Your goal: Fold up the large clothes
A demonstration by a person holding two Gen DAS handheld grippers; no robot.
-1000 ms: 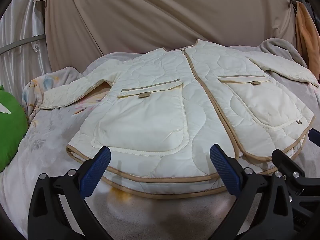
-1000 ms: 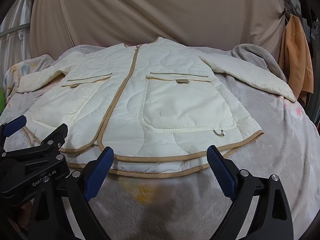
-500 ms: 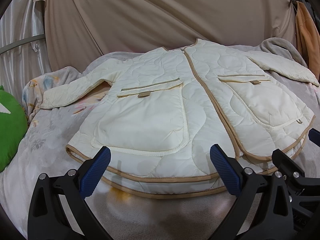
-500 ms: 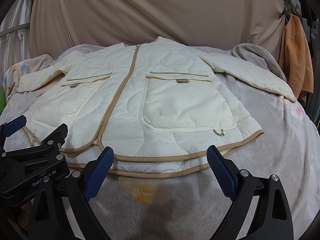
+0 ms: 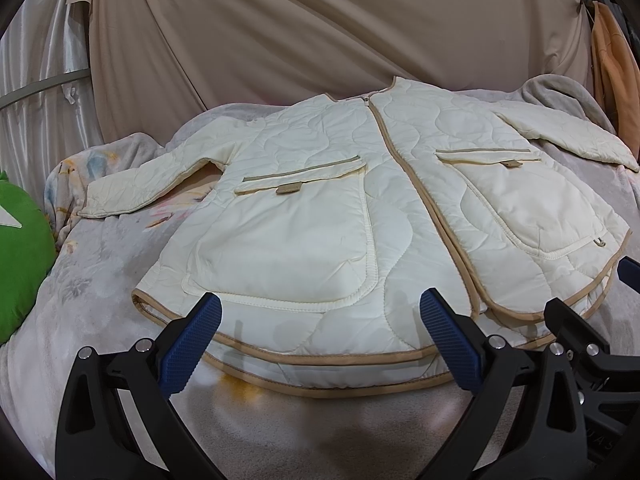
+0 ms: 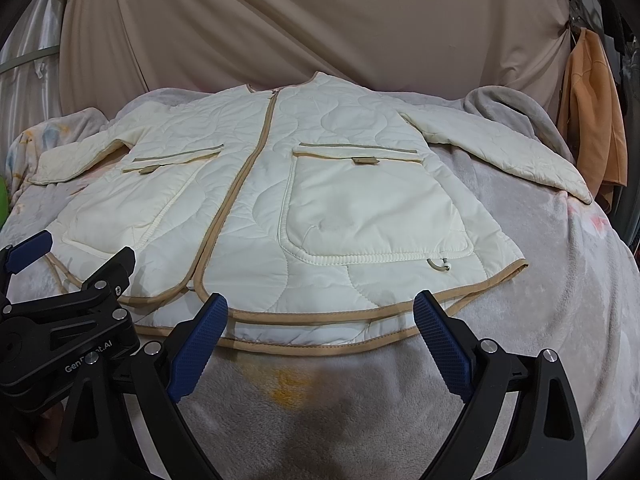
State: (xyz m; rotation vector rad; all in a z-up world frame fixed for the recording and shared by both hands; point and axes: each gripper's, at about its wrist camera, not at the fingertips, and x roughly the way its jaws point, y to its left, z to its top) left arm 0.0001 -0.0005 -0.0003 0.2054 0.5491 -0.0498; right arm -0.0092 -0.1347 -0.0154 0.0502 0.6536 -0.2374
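On grey blanket [image 5: 100,264], jacket [image 5: 320,216]; beige drape [image 5: 280,32] behind.

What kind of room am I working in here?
Probably a bedroom or a draped home setup: the quilted jacket lies flat on a plush blanket, beige drapes hang behind, and an orange garment hangs at right.

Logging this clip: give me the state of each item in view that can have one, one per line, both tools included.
Quilted jacket: spread flat, front up, zipped closed, unfolded.
Jacket sleeves: both stretched outward, not folded in.
Chest pocket flaps: closed.
Left tool: open, empty, just short of the hem.
Right tool: open, empty, at the hem.
Grey blanket: spread under the jacket, bunched at the far right.
Orange garment: hanging at the right.
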